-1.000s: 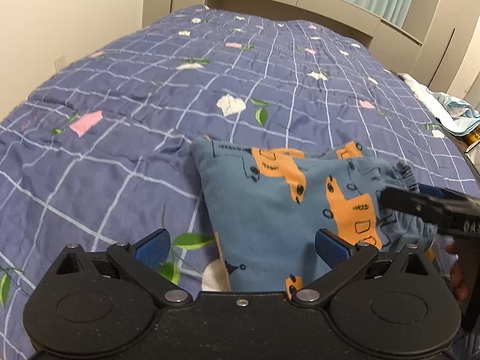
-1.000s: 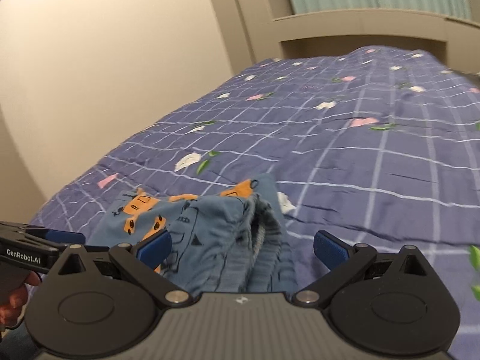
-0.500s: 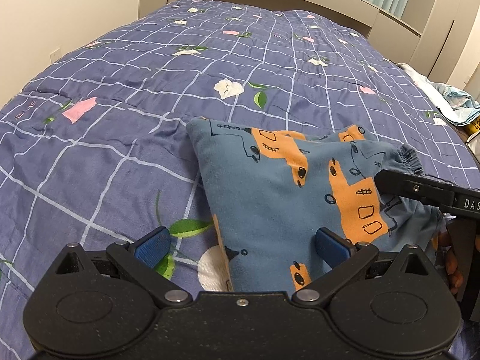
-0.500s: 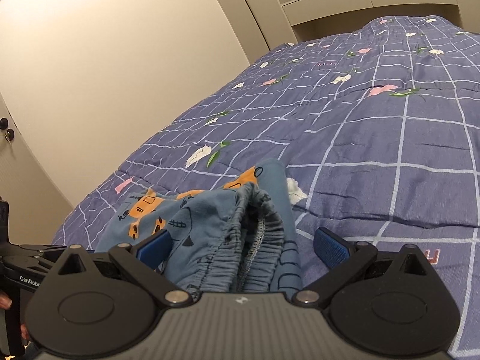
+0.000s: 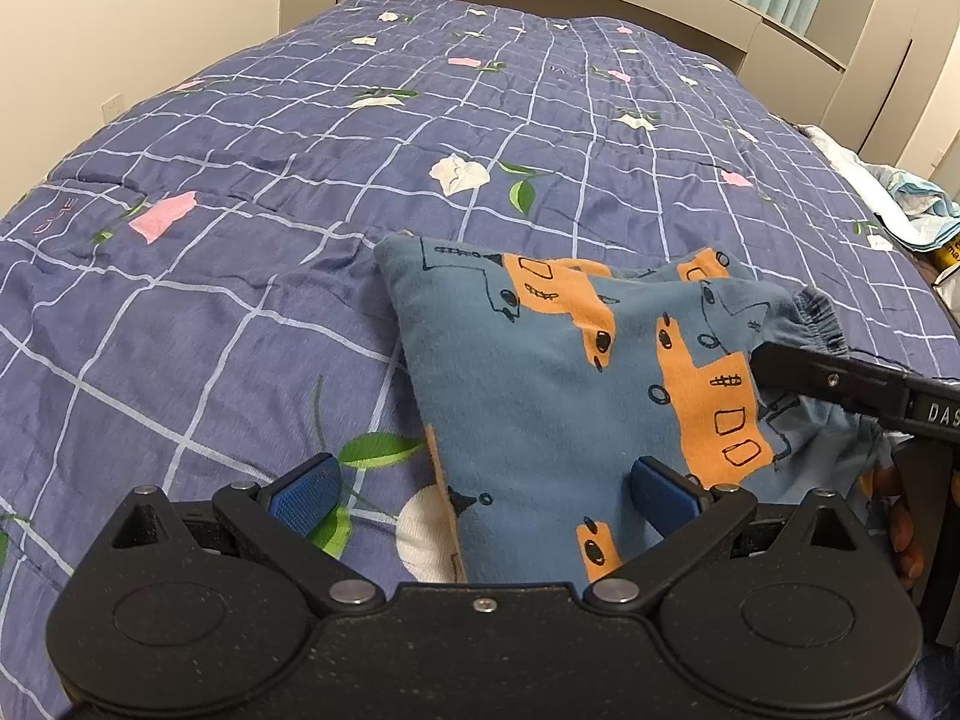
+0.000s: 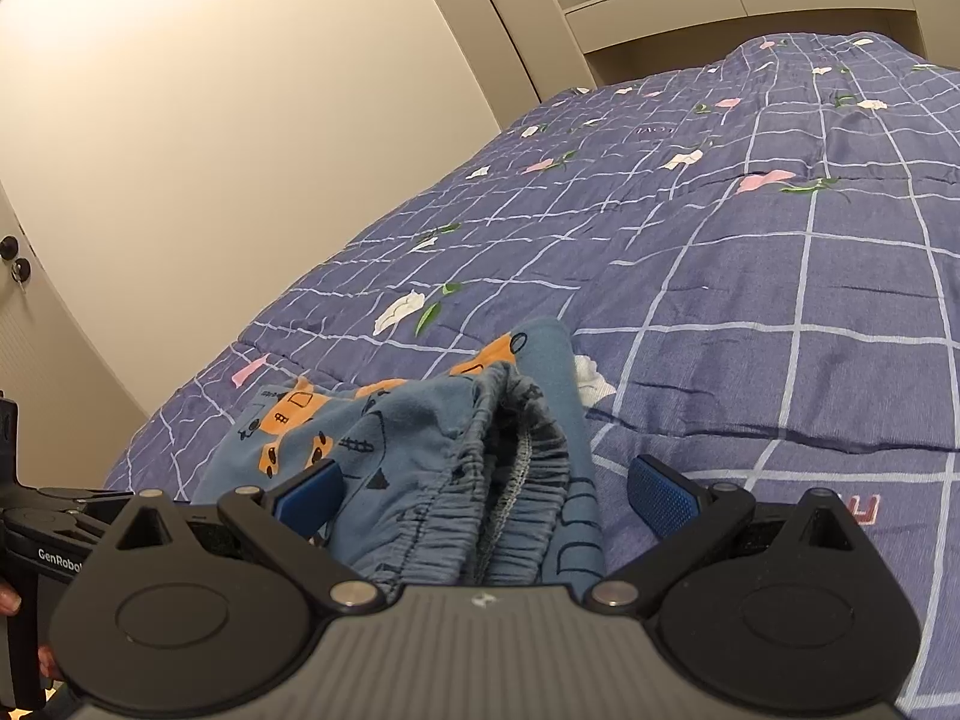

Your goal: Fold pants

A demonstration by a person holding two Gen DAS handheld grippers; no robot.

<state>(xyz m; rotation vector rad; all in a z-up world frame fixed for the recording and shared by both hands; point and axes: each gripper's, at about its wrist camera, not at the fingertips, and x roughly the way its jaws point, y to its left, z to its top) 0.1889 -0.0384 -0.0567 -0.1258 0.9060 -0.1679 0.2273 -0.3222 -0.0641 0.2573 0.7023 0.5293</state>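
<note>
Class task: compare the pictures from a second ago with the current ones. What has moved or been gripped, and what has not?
Only the viewpoints shifted: both cameras tilted a little. The left claw and right claw stayed open, gripping nothing. The folded pants lie unchanged on the quilt, waistband toward the right claw.

The near edge of the pants [image 5: 540, 396] disappears beneath the left hand-held gripper [image 5: 483, 489], and their waistband end likewise runs under the right hand-held gripper [image 6: 483, 489]. To the right of the left one, the other tool's lettering is cut off by the frame, and the crumpled cloth [image 5: 900, 204] far right is only partly visible.
</note>
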